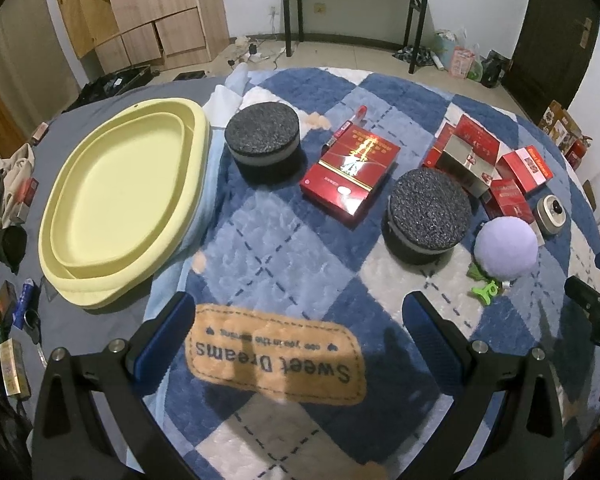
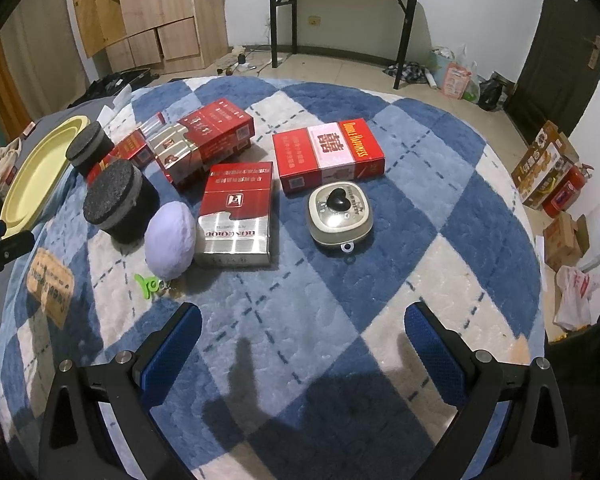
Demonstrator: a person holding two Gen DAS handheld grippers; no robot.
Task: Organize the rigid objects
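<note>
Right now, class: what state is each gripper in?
Left gripper: open, holding nothing.
Right gripper: open, holding nothing.

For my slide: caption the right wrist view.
Open right gripper hovers over a checked blanket strewn with red boxes.

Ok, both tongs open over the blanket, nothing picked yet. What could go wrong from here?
1. The red boxes lie bunched and overlapping, so gripping one may drag its neighbours.
2. The purple plush ball touches the red-and-silver box and could roll when that box moves.
3. The yellow tray lies far left; carrying items there may knock over a black foam cylinder.
</note>
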